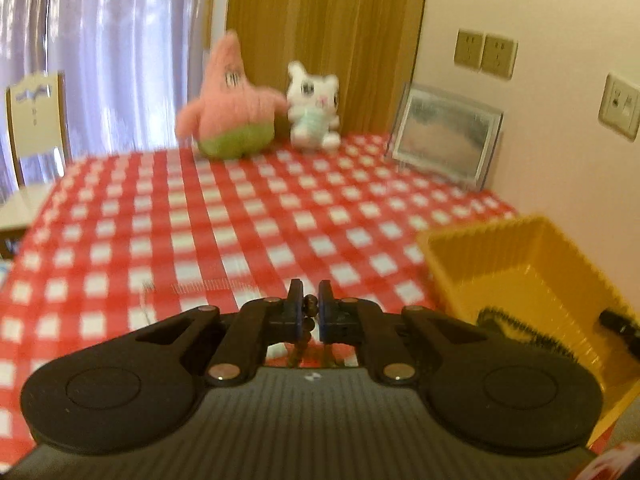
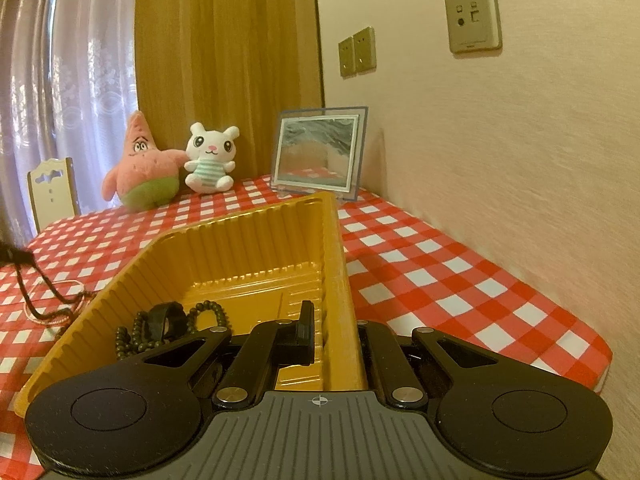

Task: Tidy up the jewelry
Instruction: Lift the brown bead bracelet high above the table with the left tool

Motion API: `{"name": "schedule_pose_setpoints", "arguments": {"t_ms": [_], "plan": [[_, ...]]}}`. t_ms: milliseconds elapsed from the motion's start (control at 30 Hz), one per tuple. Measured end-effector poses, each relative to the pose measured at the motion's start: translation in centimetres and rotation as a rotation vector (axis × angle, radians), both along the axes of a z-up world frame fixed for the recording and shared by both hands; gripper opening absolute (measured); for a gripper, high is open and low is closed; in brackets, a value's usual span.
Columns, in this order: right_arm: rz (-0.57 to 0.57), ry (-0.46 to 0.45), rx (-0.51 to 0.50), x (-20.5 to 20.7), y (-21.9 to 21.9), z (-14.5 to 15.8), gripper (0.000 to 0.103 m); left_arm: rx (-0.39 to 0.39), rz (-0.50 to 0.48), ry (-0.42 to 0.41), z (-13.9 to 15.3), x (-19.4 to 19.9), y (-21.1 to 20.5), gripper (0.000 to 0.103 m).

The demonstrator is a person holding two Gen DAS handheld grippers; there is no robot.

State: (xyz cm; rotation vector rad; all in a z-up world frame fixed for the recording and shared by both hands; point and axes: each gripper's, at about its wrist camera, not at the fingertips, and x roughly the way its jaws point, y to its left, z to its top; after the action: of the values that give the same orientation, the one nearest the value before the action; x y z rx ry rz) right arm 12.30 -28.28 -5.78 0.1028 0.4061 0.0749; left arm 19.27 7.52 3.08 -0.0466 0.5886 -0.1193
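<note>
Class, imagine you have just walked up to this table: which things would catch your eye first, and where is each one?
The red-and-white checked tablecloth fills the scene. At its far edge a pink star plush sits beside a white bunny plush. Nearer, the right gripper clamps the wall of a yellow tray holding dark beads.

- The left gripper (image 1: pixel 310 300) has matte black linkage arms, silver rivets and blue-edged pads.
- The right gripper (image 2: pixel 332 332) has a grey ribbed body with a crosshair mark.
</note>
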Motion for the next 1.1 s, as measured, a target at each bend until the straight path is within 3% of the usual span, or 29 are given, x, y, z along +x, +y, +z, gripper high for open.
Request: {"name": "schedule_pose_setpoints", "arguments": {"t_ms": [433,1100], "plan": [[0.019,-0.07,-0.003,0.4,0.8,1.4,0.004,0.002,-0.035,-0.168,8.6,-2.3,-0.3,0.006],[0.019,-0.072,0.007,0.5,0.9,1.5,0.004,-0.041,-0.161,-0.269,14.2,-3.8,-4.1,0.006]]}}
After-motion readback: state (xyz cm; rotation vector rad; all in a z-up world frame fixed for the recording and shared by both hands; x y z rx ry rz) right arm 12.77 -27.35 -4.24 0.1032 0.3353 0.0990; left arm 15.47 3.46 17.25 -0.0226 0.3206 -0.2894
